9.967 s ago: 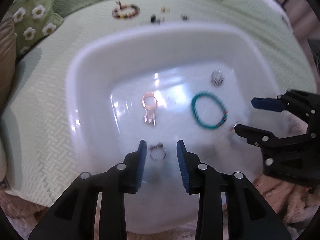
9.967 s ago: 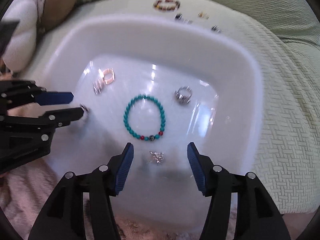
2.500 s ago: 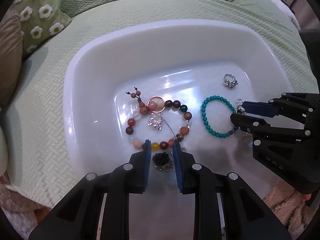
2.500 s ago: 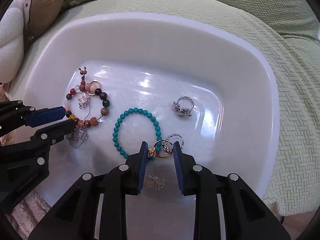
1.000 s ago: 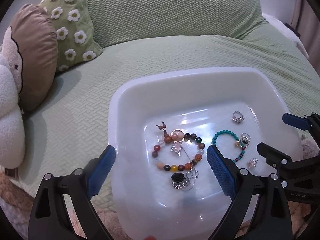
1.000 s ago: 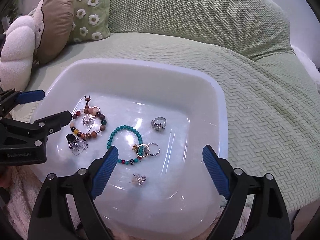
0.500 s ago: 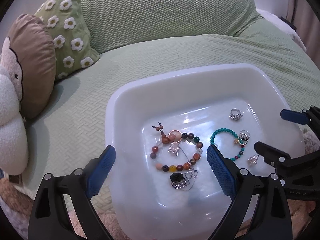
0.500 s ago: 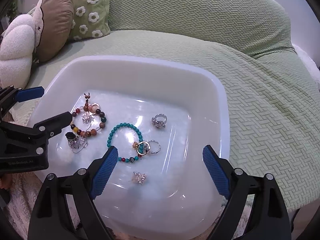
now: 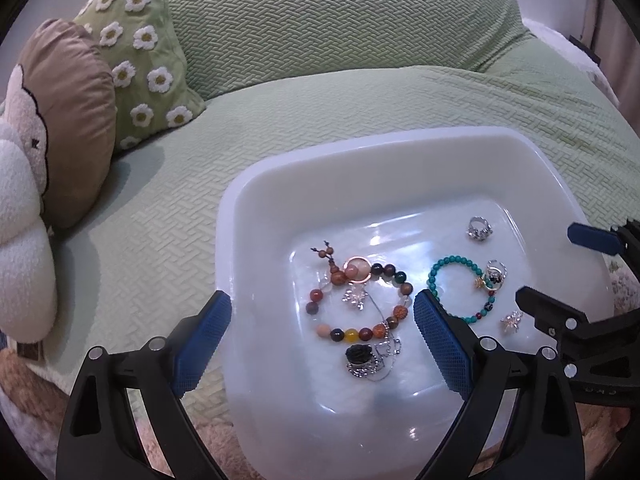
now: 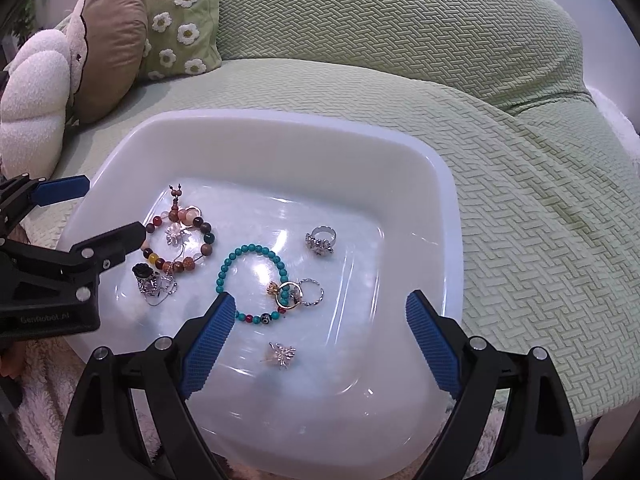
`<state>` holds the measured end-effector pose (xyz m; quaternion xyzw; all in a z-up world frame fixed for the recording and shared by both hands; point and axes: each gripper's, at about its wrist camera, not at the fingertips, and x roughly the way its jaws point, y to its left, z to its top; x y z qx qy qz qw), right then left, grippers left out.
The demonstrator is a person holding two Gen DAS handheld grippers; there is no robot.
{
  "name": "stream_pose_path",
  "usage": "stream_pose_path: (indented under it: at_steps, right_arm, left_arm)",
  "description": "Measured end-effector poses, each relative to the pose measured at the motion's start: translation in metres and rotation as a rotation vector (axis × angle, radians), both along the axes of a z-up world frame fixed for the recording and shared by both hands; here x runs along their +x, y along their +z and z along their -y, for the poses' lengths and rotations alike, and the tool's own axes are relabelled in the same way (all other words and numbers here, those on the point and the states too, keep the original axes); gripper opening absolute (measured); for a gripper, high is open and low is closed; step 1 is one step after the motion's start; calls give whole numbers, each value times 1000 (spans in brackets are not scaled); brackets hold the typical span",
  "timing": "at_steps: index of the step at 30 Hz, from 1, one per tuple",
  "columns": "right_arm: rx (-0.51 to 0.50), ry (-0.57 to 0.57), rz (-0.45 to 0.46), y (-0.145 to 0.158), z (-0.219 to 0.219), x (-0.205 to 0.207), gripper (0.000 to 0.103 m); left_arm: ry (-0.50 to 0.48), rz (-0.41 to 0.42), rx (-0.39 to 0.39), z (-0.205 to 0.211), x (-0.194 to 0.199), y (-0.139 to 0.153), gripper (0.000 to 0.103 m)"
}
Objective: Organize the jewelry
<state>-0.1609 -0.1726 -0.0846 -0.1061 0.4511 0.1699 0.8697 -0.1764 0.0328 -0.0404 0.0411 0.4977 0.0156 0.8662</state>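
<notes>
A white plastic tub [image 9: 256,184] [image 10: 440,184] sits on the green sofa seat. In it lie a brown multicolour bead bracelet [image 9: 404,289] [image 10: 207,240], a turquoise bead bracelet [image 9: 434,276] [image 10: 224,268], a silver ring [image 9: 479,229] [image 10: 320,240], gold and silver rings [image 10: 298,294] on the turquoise bracelet, a black flower pendant with chain [image 9: 362,356] [image 10: 146,276] and a small sparkly earring [image 9: 512,322] [image 10: 280,354]. My left gripper [image 9: 322,342] is open and empty above the tub's left half. My right gripper [image 10: 318,342] is open and empty above the tub's near side.
A green daisy pillow [image 9: 140,52] [image 10: 180,16], a brown pillow [image 9: 72,112] [image 10: 108,36] and a white fluffy cushion [image 9: 20,248] [image 10: 32,96] lie at the left. The sofa backrest [image 10: 380,16] rises behind. A fuzzy rug [image 10: 36,400] lies below the seat's front edge.
Both grippers, shut on jewelry low in the tub 2.5 s ago, have opened wide and pulled back and up. The pendant and the rings now lie in the tub.
</notes>
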Motion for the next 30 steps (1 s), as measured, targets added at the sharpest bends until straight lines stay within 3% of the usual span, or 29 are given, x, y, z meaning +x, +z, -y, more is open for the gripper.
stream_pose_path:
  at_steps: [17, 23, 27, 30]
  right_arm:
    - [4, -2, 2, 1, 2, 0, 86]
    - [5, -1, 1, 1, 0, -1, 86]
    - [3, -2, 2, 1, -1, -2, 86]
    - [2, -4, 4, 1, -3, -3, 86]
  left_arm:
    - [40, 26, 41, -8, 1, 5, 89]
    - [44, 40, 14, -10, -2, 7, 89]
    - [-4, 7, -18, -8, 1, 4, 89]
    - [-1, 16, -2, -5, -1, 4, 89]
